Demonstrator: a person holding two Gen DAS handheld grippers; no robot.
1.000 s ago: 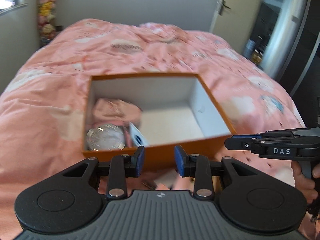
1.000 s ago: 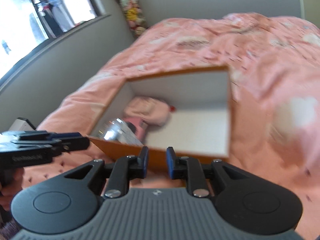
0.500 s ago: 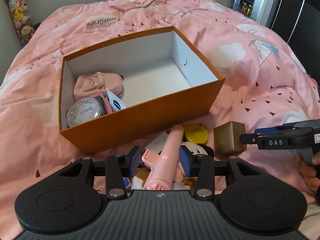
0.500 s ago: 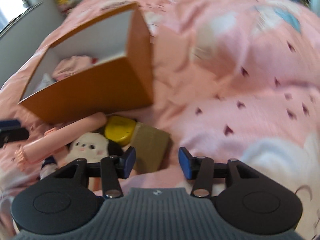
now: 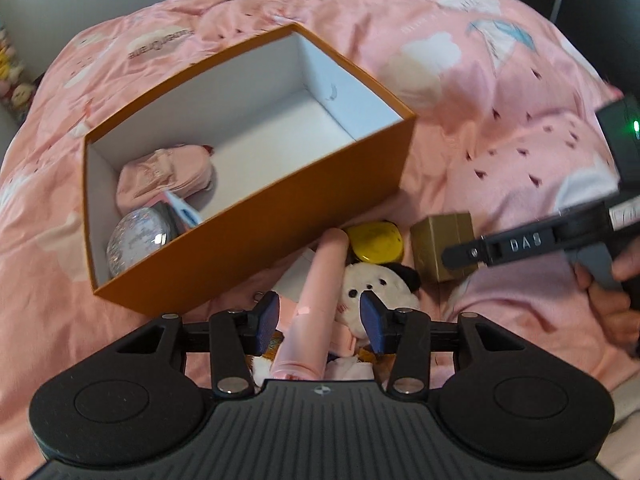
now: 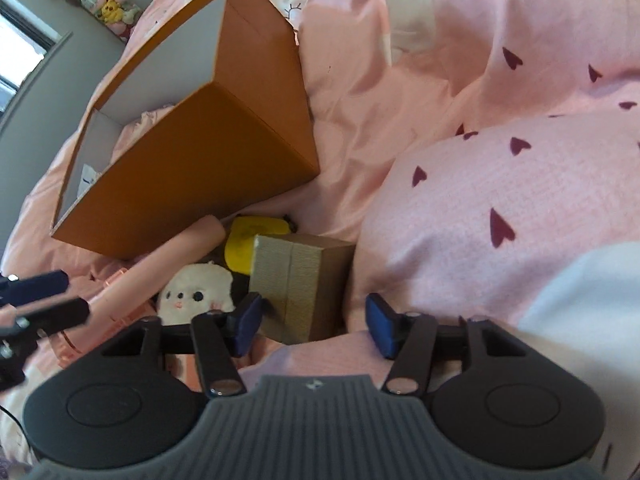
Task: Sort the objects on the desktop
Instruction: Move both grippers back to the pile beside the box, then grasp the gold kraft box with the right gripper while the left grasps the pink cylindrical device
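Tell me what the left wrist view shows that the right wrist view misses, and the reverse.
Left wrist only: the glittery round case and pink pouch inside the orange box.
Right wrist only: a column of plush toys against the far wall, and the box's end wall.
Both: the pink tube, gold box, yellow case and white plush.

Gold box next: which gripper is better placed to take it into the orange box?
Right. The right gripper has the gold box between its closing jaws, pads not yet pressing. The left gripper, jaws opening, straddles the pink tube; the gold box sits off to its right.
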